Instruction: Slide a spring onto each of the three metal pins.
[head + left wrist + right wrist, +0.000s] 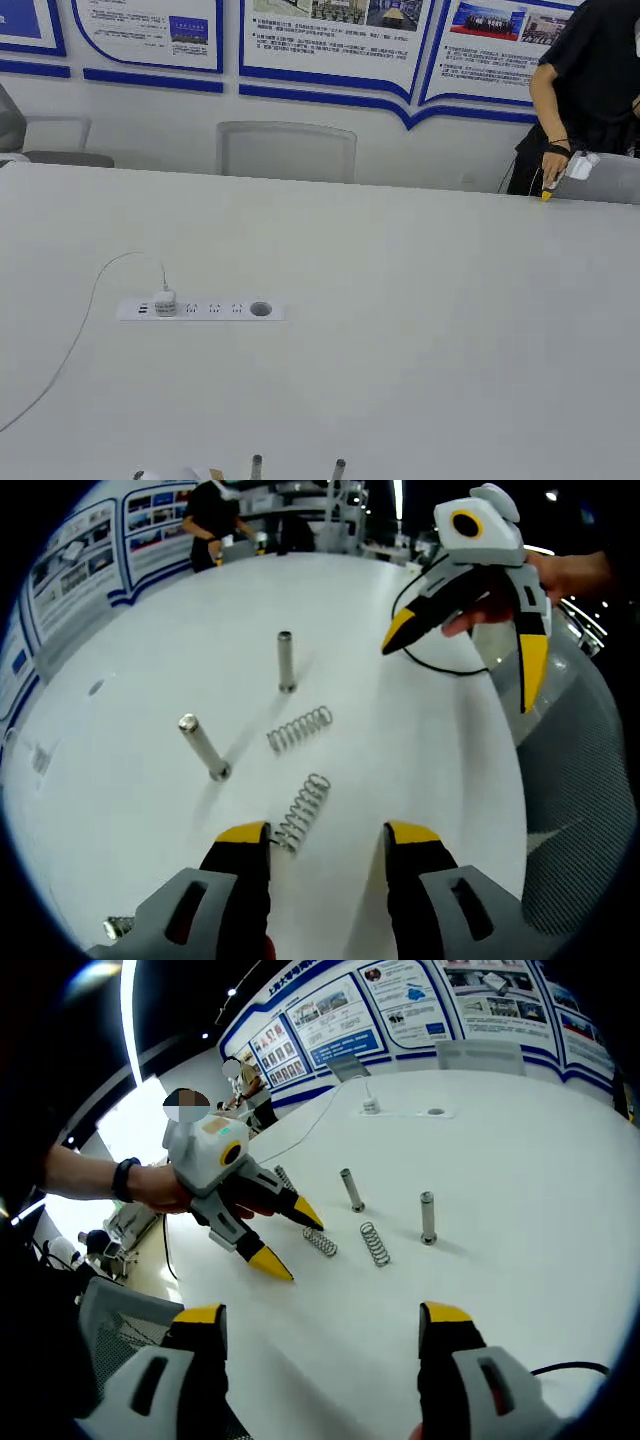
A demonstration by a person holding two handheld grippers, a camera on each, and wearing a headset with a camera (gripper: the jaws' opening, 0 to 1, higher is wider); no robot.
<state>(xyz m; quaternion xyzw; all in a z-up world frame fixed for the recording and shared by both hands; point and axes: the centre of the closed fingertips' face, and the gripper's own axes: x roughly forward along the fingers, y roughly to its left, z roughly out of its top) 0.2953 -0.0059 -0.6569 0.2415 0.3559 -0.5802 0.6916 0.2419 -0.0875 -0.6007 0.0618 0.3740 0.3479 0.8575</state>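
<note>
Spring (303, 810) of thin bright wire, a loose open coil, lies flat on the smooth white counter (130, 680). Its long axis runs away from the left tool (328, 835), slanting a little to the right, and its near end sits just beside the tip of that tool's left jaw. The left tool's black, yellow-tipped jaws stand apart and hold nothing. To the left, a short round metal pin (203, 748) stands on end, its flat top shiny. A second pin (286, 660) of the same smooth cylinder shape stands farther off. Near that pin's foot a second spring (300, 728) also lies flat, angled across the first and well ahead of the jaws. Farther right, near the counter's right edge, a hand (565, 575) holds the right tool (462, 670), which has a grey-white shell and jaws spread wide and empty. In the head view a flat white power strip (215, 311) lies left of the counter's middle, with a rounded charger (165, 302) plugged into it.
</note>
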